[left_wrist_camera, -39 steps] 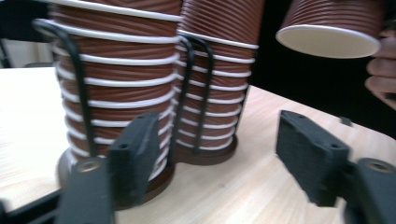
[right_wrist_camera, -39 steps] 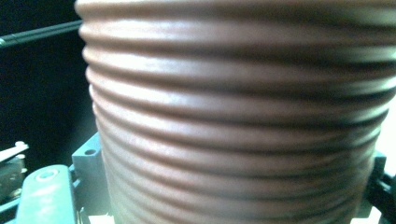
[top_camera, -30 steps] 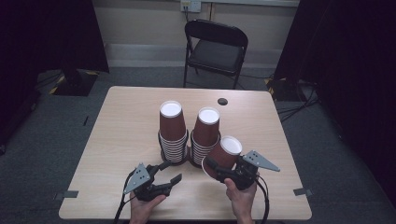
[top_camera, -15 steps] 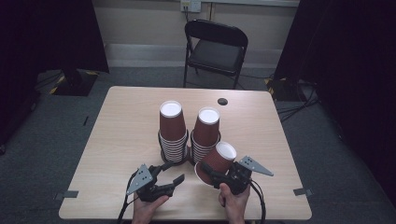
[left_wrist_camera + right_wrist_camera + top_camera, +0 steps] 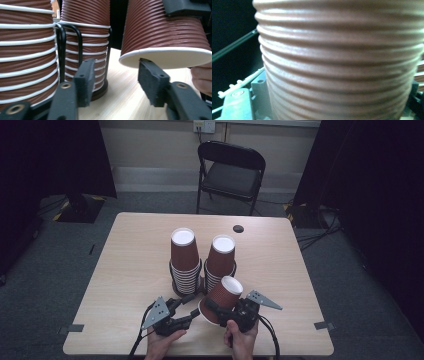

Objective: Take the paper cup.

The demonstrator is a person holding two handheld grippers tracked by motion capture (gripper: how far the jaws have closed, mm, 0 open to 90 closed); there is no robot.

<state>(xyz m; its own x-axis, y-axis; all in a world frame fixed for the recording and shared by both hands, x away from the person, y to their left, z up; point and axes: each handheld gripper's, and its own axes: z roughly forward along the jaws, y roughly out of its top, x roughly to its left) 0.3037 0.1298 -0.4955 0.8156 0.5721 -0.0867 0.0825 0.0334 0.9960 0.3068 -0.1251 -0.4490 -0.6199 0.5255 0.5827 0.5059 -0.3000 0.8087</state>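
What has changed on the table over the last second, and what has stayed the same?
The right gripper has carried the loose cup left and toward the person, closer to the left gripper; the cup stays clamped and tilted, upside down. The left gripper stays open and has barely moved. The two stacks of cups in their holder have not moved.
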